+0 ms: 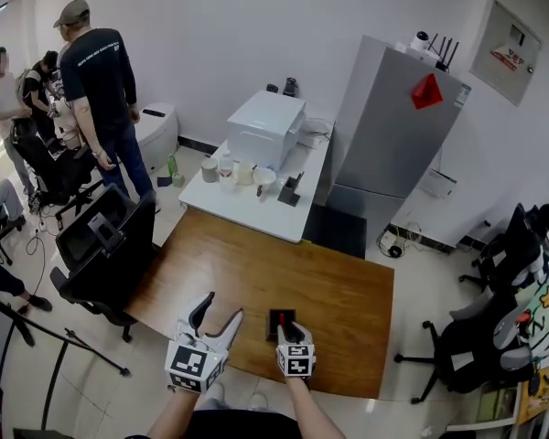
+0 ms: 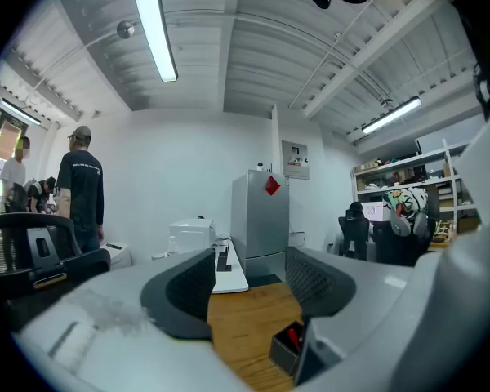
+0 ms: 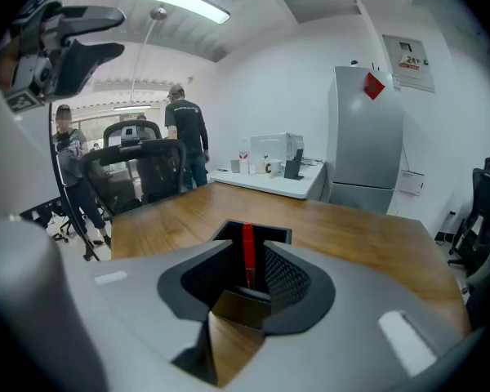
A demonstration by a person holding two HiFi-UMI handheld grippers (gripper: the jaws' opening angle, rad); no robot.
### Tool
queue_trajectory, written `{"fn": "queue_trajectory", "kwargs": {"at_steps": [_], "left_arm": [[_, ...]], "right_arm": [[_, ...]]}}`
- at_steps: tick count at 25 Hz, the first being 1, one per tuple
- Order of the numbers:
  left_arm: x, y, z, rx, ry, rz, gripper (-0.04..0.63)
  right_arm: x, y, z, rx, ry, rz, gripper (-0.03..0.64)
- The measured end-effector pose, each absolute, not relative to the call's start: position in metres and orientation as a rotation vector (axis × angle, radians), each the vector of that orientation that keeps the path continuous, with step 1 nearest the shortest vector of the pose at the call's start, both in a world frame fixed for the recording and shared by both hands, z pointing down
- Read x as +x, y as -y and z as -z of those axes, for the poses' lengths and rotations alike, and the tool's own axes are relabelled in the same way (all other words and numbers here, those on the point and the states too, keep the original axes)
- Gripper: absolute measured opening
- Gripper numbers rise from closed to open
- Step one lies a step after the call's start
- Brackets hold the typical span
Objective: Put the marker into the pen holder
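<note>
Red marker [image 3: 248,251] upright in black pen holder [image 3: 271,232], between slightly parted right fingers [image 3: 287,278]; left fingers [image 2: 188,288] spread.

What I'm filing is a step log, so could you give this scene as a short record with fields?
marker: red, upright in the pen holder, between the jaws of the right gripper
pen holder: black, open-topped, on the wooden table
right gripper: jaws slightly apart, pads not visibly pressing the marker
left gripper: jaws apart, empty, left of the holder
task: marker looks placed
</note>
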State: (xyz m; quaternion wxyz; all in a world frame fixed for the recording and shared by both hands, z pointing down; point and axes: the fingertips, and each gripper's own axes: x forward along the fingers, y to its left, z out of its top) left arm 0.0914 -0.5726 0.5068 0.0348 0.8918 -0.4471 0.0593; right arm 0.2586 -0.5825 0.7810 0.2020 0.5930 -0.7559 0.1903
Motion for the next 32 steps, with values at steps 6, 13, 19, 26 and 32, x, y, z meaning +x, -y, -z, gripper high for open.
{"fn": "queue_trajectory", "kwargs": {"at_steps": [6, 13, 19, 26, 32], "left_arm": [[0.099, 0.573, -0.509, 2.737, 1.372, -0.182, 0.268], [0.108, 0.568, -0.510, 2.725, 1.379, -0.168, 0.268], [0.112, 0.539, -0.526, 2.711, 1.390, -0.221, 0.268], [0.074, 0.515, -0.523, 2.652, 1.498, -0.216, 0.268], [0.045, 0.505, -0.490, 2.732, 1.504, -0.123, 0.268]], "right_arm": [[0.259, 0.577, -0.713, 1.757, 2.266, -0.486, 0.163], [0.257, 0.567, -0.577, 1.810, 2.497, -0.204, 0.205], [0.266, 0.542, -0.524, 1.829, 2.610, -0.112, 0.297], [0.220, 0.531, -0.518, 1.699, 2.722, -0.121, 0.334], [0.187, 0.504, -0.499, 1.721, 2.691, -0.040, 0.337]]}}
